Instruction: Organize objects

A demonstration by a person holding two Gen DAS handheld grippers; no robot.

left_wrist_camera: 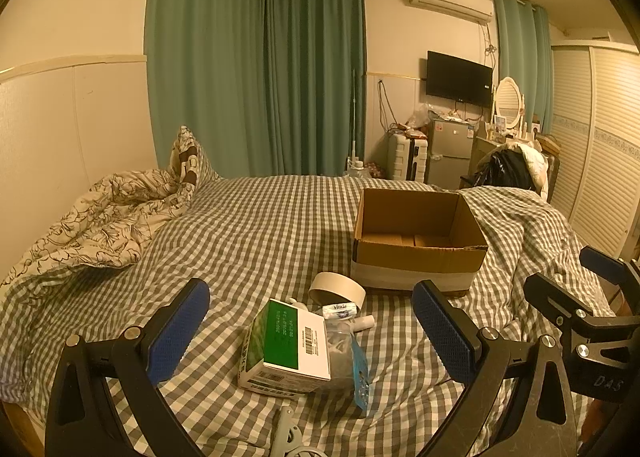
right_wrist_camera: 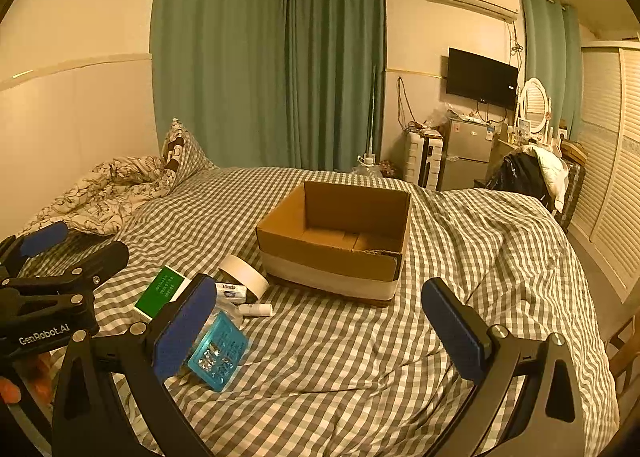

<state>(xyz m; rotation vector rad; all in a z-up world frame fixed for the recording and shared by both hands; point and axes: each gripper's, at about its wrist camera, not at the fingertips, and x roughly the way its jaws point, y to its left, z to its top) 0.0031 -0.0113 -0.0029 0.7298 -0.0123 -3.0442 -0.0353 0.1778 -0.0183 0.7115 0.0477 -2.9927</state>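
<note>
An open cardboard box (left_wrist_camera: 416, 257) (right_wrist_camera: 336, 253) stands on the checked bed, with nothing seen inside. In front of it lies a small pile: a green-and-white carton (left_wrist_camera: 286, 345) (right_wrist_camera: 160, 291), a tape roll (left_wrist_camera: 338, 289) (right_wrist_camera: 245, 275), a white tissue pack (left_wrist_camera: 340, 311) (right_wrist_camera: 231, 292), a small white tube (left_wrist_camera: 365, 323) (right_wrist_camera: 256, 310) and a teal blister pack (left_wrist_camera: 360, 369) (right_wrist_camera: 218, 355). My left gripper (left_wrist_camera: 312, 333) is open and empty, hovering over the pile. My right gripper (right_wrist_camera: 320, 331) is open and empty, to the right of the pile, in front of the box.
A crumpled floral duvet (left_wrist_camera: 100, 225) and pillow lie at the bed's left by the wall. Beyond the bed are green curtains, a suitcase, a small fridge (left_wrist_camera: 448, 151) and a wardrobe on the right. A grey object (left_wrist_camera: 288, 433) lies at the near edge.
</note>
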